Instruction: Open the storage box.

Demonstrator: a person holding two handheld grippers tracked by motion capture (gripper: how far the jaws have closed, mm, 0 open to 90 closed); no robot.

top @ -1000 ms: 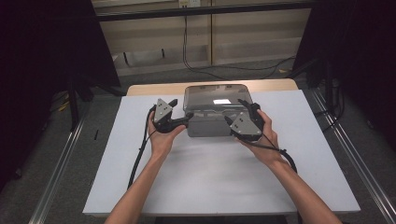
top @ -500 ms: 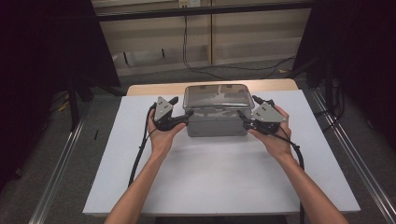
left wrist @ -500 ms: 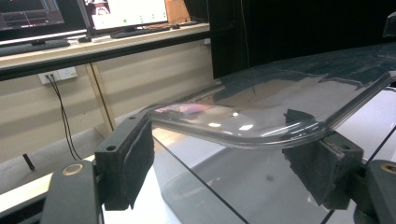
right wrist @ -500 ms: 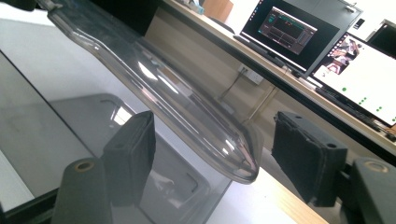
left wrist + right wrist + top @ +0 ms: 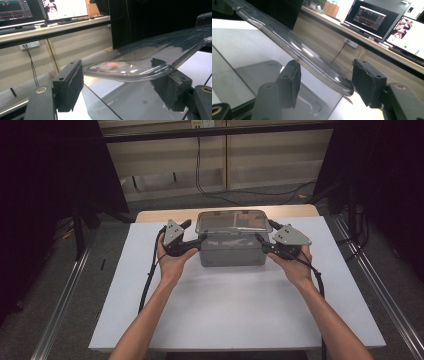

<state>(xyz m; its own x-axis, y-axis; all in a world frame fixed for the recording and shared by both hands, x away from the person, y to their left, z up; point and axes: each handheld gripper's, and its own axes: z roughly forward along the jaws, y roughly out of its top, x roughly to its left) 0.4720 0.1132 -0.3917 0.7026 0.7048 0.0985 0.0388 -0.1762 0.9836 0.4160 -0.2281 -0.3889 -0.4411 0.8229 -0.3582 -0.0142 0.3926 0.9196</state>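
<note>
One grey bin [image 5: 232,251] with one clear lid [image 5: 233,221] stands on the white table [image 5: 240,310], held between two grippers, one at each short end.

The left gripper [image 5: 199,241] sits at the bin's left end. In the left gripper view the lid's rounded edge [image 5: 140,72] runs across the gap between the two pads: it rests against the right-hand pad [image 5: 170,87], while the left-hand pad [image 5: 71,83] stands clear of it. So these jaws straddle the lid edge without clamping it, spread apart.

The right gripper [image 5: 261,246] sits at the bin's right end. In the right gripper view the lid rim [image 5: 322,72] passes between two pads; it lies just beside the left-hand pad [image 5: 293,82], perhaps touching, though the angle makes that hard to judge, and the right-hand pad [image 5: 368,83] is apart from it. These jaws have just been closing, with the rim between them, not yet gripped.

Two monitors [image 5: 387,22] stand on a desk beyond the right fingers.
</note>
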